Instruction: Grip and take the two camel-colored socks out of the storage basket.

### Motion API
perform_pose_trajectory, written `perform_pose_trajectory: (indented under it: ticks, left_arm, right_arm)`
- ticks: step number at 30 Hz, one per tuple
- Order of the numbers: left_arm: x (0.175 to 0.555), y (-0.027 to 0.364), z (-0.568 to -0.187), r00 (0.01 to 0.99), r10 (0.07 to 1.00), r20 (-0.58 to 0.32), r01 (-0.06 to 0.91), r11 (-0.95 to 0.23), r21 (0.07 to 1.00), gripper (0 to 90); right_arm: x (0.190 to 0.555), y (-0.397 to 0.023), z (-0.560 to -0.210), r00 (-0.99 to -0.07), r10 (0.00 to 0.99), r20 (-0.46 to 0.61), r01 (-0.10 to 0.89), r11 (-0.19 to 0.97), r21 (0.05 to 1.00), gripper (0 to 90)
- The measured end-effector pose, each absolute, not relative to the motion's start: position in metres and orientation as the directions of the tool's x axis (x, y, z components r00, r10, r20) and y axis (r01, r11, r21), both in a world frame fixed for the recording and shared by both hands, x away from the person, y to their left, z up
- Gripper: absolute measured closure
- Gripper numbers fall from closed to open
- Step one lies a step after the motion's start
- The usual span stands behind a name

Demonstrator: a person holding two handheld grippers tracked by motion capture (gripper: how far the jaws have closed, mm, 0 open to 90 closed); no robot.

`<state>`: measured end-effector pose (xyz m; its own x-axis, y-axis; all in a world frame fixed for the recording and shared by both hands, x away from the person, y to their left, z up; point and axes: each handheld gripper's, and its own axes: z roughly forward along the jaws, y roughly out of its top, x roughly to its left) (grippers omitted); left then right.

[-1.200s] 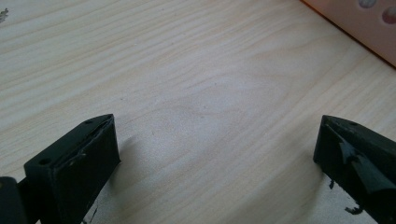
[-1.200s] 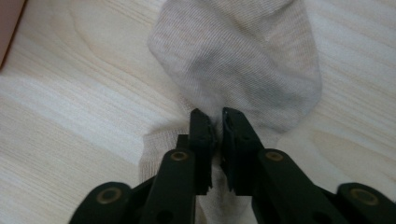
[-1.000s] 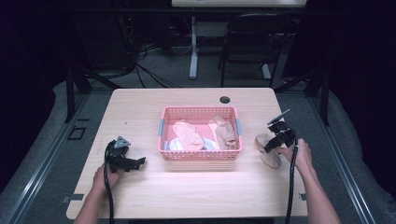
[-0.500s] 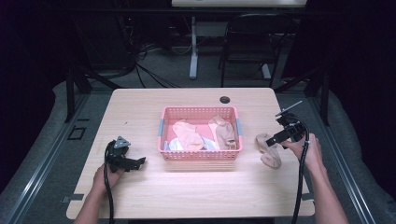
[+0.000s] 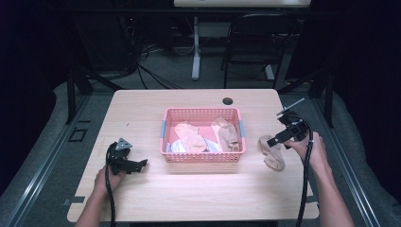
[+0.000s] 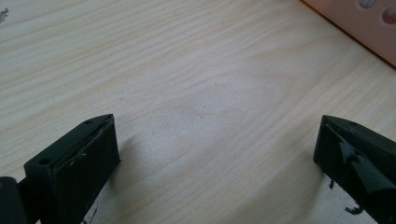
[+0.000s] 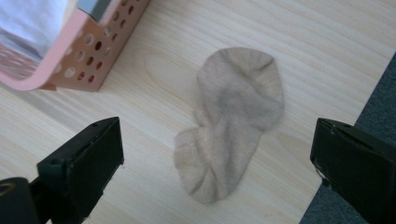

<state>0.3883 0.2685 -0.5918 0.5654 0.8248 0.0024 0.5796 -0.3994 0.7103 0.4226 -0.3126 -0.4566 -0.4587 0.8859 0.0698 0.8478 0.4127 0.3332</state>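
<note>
High view had the pale wooden table [image 5: 198, 194] as the biggest thing in sight, with the pink basket [image 5: 203, 156] standing near its middle. Inside the basket lay a heap of socks [image 5: 194, 139], beige and pinkish ones with a bit of pale blue cloth at the front wall (how many pieces there were could not be told).

On the bare wood just right of the basket lay a single beige sock [image 5: 273, 152], flat and slightly crumpled, apart from the basket wall and not far from the table's right edge. The right gripper view looked down on that sock [image 7: 233, 121] between the two black jaws, with the basket's perforated corner [image 7: 88, 56] at the upper left and the table's edge at the right.

The right gripper [image 5: 275, 140] hung above the sock in the person's right hand [image 5: 309, 149], its jaws spread wide after having just been opening, with nothing pinched between them; the sock rested on the wood below, clear of both pads.

The left gripper [image 5: 141, 164] sat low over the table's left part in the left hand [image 5: 108, 177], well apart from the basket. Its own view showed the jaws spread wide over bare wood, nothing between them, and a corner of the basket [image 6: 359, 25] at the upper right.
</note>
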Motion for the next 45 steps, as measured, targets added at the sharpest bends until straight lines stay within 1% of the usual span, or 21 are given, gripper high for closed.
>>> perform_pose_trajectory:
  ticks: [10, 14, 18, 19, 26, 30, 33, 34, 35, 36, 40, 43, 45]
  left_arm:
    - [0.388, 0.268, -0.592, 0.565, 0.825, 0.002, 0.58, -0.399, 0.71, 0.0]
    - [0.388, 0.268, -0.592, 0.565, 0.825, 0.002, 0.58, -0.399, 0.71, 0.0]
    - [0.388, 0.268, -0.592, 0.564, 0.825, 0.003, 0.58, -0.399, 0.71, 0.0]
    - [0.388, 0.268, -0.592, 0.565, 0.825, 0.002, 0.58, -0.399, 0.71, 0.0]
    - [0.389, 0.268, -0.592, 0.567, 0.824, 0.001, 0.579, -0.4, 0.71, 0.0]
    - [0.389, 0.268, -0.592, 0.566, 0.824, 0.002, 0.579, -0.4, 0.71, 0.0]
    - [0.389, 0.268, -0.592, 0.567, 0.824, -0.001, 0.58, -0.399, 0.71, 0.0]
    - [0.389, 0.268, -0.592, 0.567, 0.824, -0.001, 0.58, -0.399, 0.71, 0.0]
    - [0.389, 0.267, -0.592, 0.567, 0.823, -0.002, 0.58, -0.398, 0.71, 0.0]
    - [0.389, 0.267, -0.592, 0.567, 0.823, -0.002, 0.58, -0.398, 0.71, 0.0]
    - [0.39, 0.267, -0.592, 0.57, 0.822, -0.001, 0.578, -0.399, 0.712, 0.0]
    - [0.39, 0.267, -0.592, 0.569, 0.822, -0.001, 0.579, -0.399, 0.711, 0.0]
    - [0.39, 0.267, -0.592, 0.569, 0.823, -0.001, 0.579, -0.399, 0.711, 0.0]
  right_arm:
    - [0.42, -0.296, -0.438, -0.502, 0.864, 0.048, 0.822, 0.458, 0.339, 0.0]
    - [0.42, -0.291, -0.437, -0.499, 0.865, 0.05, 0.821, 0.453, 0.346, 0.0]
    - [0.419, -0.283, -0.432, -0.504, 0.863, 0.031, 0.818, 0.466, 0.337, 0.0]
    - [0.42, -0.277, -0.429, -0.51, 0.86, 0.012, 0.811, 0.477, 0.34, 0.0]
    - [0.424, -0.262, -0.417, -0.543, 0.839, 0.017, 0.787, 0.502, 0.359, 0.0]
    - [0.425, -0.248, -0.409, -0.568, 0.823, 0.007, 0.768, 0.527, 0.365, 1.1]
    - [0.427, -0.231, -0.399, -0.606, 0.796, 0.013, 0.74, 0.557, 0.376, 1.0]
    - [0.427, -0.231, -0.399, -0.606, 0.796, 0.013, 0.74, 0.557, 0.376, 1.0]
    - [0.43, -0.222, -0.397, -0.624, 0.782, 0.009, 0.727, 0.576, 0.374, 0.0]
    - [0.43, -0.222, -0.397, -0.624, 0.782, 0.009, 0.727, 0.576, 0.374, 0.0]
    - [0.434, -0.201, -0.396, -0.65, 0.759, 0.01, 0.703, 0.597, 0.386, 0.0]
    - [0.434, -0.188, -0.397, -0.667, 0.745, 0.008, 0.693, 0.615, 0.376, 0.0]
    - [0.435, -0.181, -0.397, -0.677, 0.736, 0.003, 0.68, 0.624, 0.386, 1.4]
